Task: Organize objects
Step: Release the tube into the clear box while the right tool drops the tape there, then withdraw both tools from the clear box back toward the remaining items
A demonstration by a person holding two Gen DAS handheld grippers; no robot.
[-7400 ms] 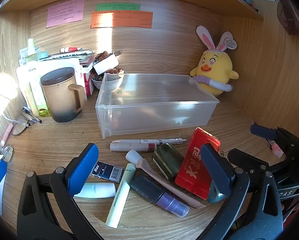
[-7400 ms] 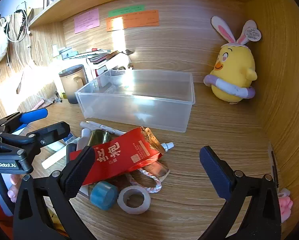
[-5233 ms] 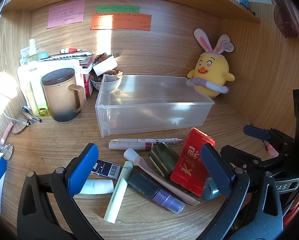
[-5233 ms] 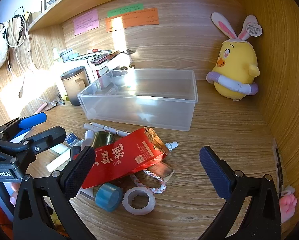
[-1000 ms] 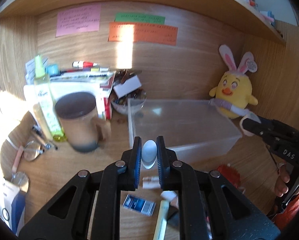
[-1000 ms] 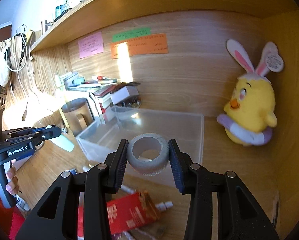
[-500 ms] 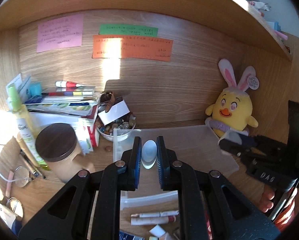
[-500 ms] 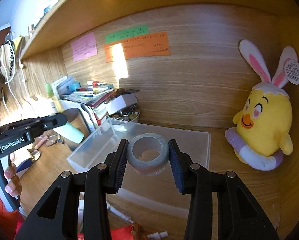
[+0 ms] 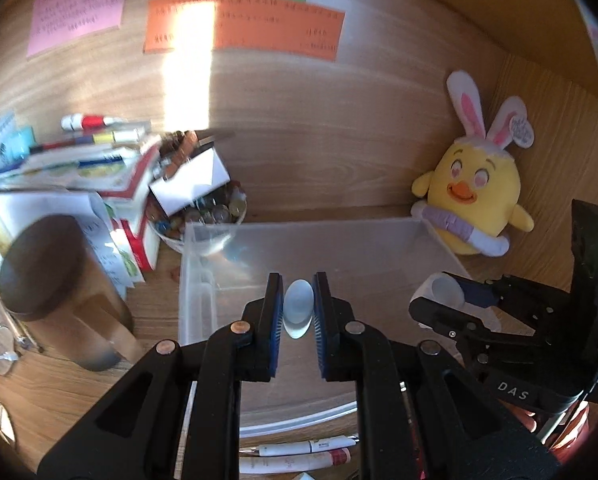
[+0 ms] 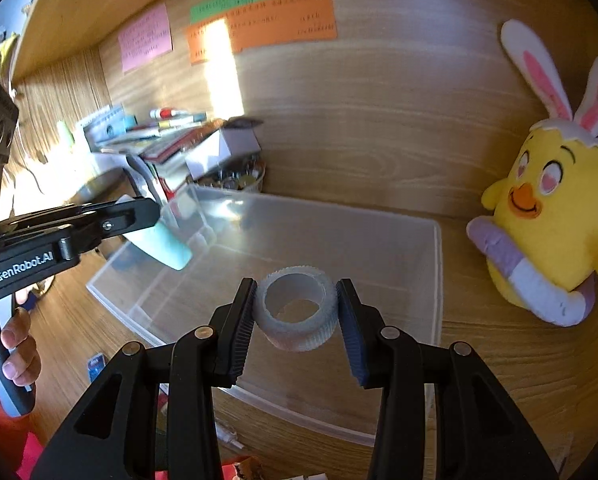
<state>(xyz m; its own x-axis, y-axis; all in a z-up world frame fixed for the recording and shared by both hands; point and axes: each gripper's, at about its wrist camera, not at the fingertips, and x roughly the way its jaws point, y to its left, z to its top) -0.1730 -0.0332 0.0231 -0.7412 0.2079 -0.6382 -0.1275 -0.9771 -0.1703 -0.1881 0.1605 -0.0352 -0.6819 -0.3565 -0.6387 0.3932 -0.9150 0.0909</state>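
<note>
A clear plastic bin point(image 9: 203, 280) point(image 10: 435, 248) stands open on the wooden desk. My left gripper point(image 9: 297, 308) is shut on a small pale tube point(image 9: 298, 305), held over the bin's left part; the right wrist view shows that tube point(image 10: 167, 246) as pale green, sticking out over the bin's left rim. My right gripper point(image 10: 297, 312) is shut on a white tape roll point(image 10: 297, 306), held above the bin's middle. In the left wrist view the right gripper point(image 9: 443, 300) hangs over the bin's right end with the tape roll point(image 9: 439, 290) in it.
Pens point(image 9: 299, 454) and a red packet point(image 10: 235, 470) lie in front of the bin. A brown lidded mug point(image 9: 55, 288), a stack of books point(image 9: 79, 160) and a bowl of small items point(image 9: 203, 212) crowd the left. A yellow plush chick point(image 9: 471, 196) point(image 10: 551, 216) sits at the right.
Both grippers have moved forward and a little down, from in front of the bin to over it. Each still grips its object. The clutter in front of the bin has slid out of view.
</note>
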